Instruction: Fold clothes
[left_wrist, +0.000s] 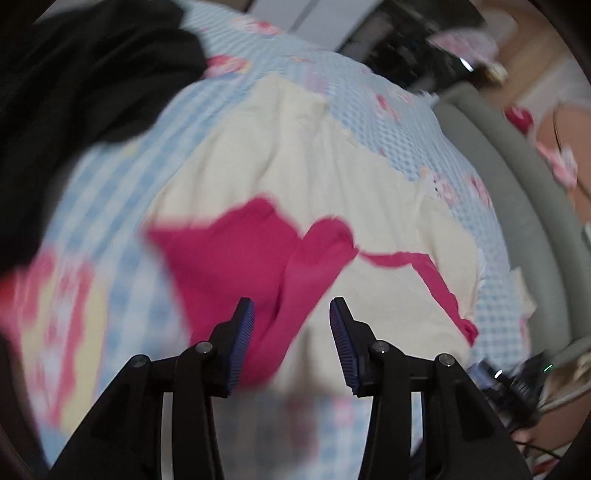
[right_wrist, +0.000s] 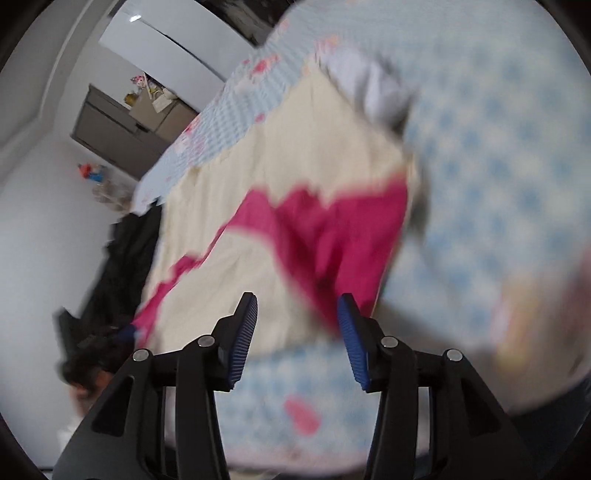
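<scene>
I see both my left tongs (left_wrist: 291, 310) and right tongs (right_wrist: 297, 306) spread apart, gripping nothing, above the blurred pink garment (left_wrist: 236, 258) lying on a cream cloth (left_wrist: 280, 147) over the blue checked bedspread (left_wrist: 406, 122).

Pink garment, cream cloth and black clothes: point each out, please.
pink garment (left_wrist: 236, 258), left wrist view, on its broad main panel
cream cloth (left_wrist: 280, 147), left wrist view, on its bare upper part
black clothes (left_wrist: 74, 85), left wrist view, mid-heap

left gripper (left_wrist: 291, 308) jaws spread wide; right gripper (right_wrist: 298, 302) likewise, empty.
</scene>
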